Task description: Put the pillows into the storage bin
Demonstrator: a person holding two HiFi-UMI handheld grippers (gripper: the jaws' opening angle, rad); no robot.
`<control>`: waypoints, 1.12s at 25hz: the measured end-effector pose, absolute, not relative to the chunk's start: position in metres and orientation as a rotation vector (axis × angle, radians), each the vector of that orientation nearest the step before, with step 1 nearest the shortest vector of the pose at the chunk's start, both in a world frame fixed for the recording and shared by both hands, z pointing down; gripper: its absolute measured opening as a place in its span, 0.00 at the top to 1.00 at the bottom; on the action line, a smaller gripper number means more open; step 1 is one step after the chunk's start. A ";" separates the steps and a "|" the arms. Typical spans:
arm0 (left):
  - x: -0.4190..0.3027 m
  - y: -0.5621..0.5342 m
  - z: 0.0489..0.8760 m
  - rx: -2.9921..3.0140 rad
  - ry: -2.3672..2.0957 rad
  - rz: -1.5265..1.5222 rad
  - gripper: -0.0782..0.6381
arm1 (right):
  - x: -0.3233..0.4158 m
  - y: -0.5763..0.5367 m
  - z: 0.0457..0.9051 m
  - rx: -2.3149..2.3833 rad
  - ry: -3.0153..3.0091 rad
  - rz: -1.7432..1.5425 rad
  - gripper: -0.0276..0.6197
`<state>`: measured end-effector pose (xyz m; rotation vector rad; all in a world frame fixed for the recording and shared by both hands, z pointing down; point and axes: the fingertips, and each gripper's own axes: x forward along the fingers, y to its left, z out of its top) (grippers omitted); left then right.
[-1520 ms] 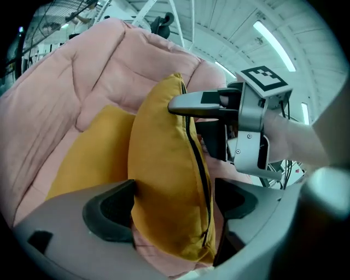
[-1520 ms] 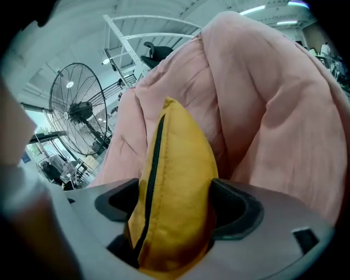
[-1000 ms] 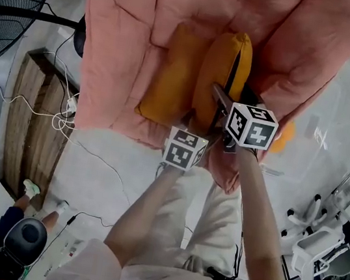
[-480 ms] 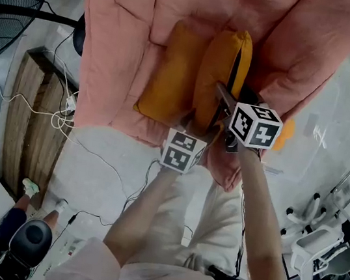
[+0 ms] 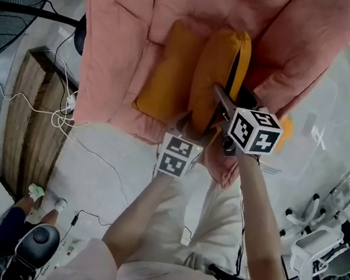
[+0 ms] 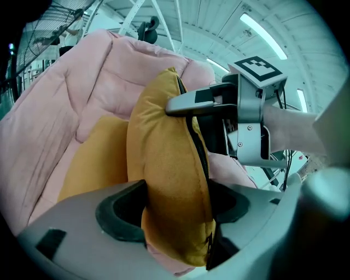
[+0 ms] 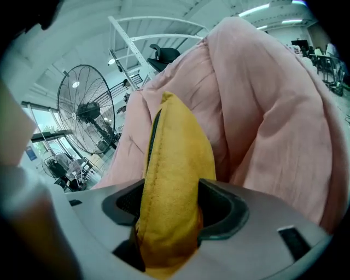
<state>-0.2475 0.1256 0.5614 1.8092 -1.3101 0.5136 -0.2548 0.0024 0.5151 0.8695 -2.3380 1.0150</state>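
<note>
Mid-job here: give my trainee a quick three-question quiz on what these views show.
1. True or false: only the right claw grips the upright yellow pillow.
2. In the head view, the pillow lying flat on the pink seat is: A) left of the upright one B) right of it C) on top of it.
3. Fill in: the round thing beyond the seat in the right claw view is a ____.
Key: 1 false, the left claw pinches it too; both claws have just been closing on it. 2 A. 3 fan.
</note>
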 end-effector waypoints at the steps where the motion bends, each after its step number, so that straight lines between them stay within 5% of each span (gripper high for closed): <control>1: -0.247 0.126 0.559 1.820 -1.310 0.522 0.40 | -0.252 0.003 0.513 0.880 -2.339 1.021 0.48; 28: -0.186 0.122 0.444 2.261 -1.269 0.849 0.41 | -0.137 0.019 0.384 1.167 -2.578 1.171 0.49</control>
